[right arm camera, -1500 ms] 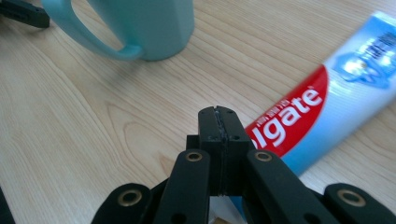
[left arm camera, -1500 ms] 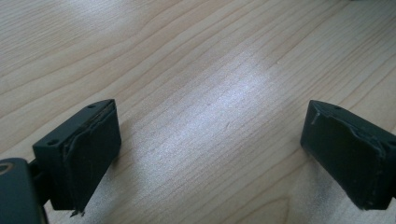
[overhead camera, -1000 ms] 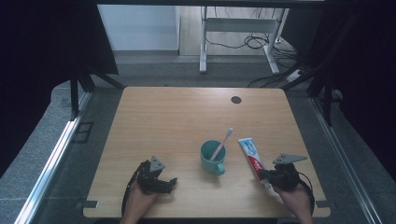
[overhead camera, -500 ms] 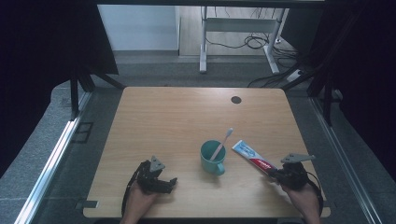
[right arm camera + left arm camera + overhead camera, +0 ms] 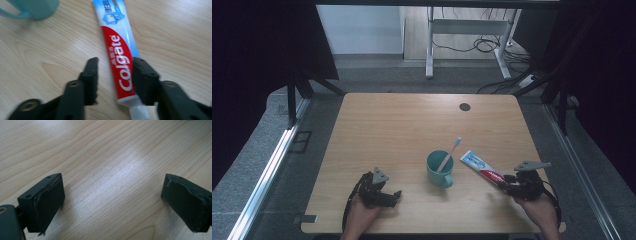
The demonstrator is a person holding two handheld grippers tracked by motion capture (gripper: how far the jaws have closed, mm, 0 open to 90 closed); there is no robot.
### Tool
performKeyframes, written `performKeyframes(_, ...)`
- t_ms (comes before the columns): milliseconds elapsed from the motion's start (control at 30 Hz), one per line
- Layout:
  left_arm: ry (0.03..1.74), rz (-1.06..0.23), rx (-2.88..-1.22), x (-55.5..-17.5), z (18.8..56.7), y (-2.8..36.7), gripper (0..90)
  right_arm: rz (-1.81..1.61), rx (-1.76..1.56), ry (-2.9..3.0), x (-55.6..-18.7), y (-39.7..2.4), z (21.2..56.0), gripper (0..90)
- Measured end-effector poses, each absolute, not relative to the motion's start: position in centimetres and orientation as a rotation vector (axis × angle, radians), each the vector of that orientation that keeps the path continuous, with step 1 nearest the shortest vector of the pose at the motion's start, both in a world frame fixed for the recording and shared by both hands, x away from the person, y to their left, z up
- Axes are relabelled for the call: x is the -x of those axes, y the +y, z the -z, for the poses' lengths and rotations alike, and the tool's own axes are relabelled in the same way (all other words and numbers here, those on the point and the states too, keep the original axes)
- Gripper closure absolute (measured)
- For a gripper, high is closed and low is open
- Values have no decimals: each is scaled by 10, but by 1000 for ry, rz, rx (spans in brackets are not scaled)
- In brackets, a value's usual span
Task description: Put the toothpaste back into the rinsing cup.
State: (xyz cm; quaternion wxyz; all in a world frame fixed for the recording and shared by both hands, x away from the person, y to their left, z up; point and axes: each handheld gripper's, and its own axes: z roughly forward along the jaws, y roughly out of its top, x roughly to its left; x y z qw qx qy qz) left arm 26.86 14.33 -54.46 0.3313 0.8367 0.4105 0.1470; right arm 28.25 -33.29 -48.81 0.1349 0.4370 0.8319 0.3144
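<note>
A red, white and blue Colgate toothpaste tube [image 5: 481,169] [image 5: 117,50] lies flat on the wooden table [image 5: 402,125], cap end toward me. My right gripper [image 5: 503,184] [image 5: 115,65] straddles its cap end. Its jaws have just been opening and stand apart, with a gap between the left pad and the tube. A teal cup [image 5: 439,167] [image 5: 37,8] stands left of the tube with a toothbrush [image 5: 451,150] leaning in it. Near the front left edge, my left gripper [image 5: 396,196] [image 5: 112,202] rests open over bare wood.
A dark round grommet hole [image 5: 465,106] sits near the table's far right edge. Beyond the table are a white desk frame [image 5: 462,45] and cables on the floor. A metal rail [image 5: 267,170] runs along the left side.
The right gripper's jaws have parted around the toothpaste tube, which has swung to lie more slantwise on the table. The right hand shifted slightly right. The left gripper has not moved.
</note>
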Motion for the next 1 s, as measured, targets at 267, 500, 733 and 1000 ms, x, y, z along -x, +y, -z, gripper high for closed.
performKeyframes(267,1073,-384,-2187,-269,545,143,49,-766,-1234,2438,-292,-328,490,285)
performKeyframes(500,1074,-384,-2186,-269,545,143,49,-684,-1227,2455,-299,-324,487,166)
performKeyframes(733,1075,-383,-2186,-269,545,143,49,-635,-1208,2503,-306,-320,483,138)
performKeyframes(1000,1075,-383,-2187,-269,545,143,49,-628,-1210,2580,-319,-317,484,131)
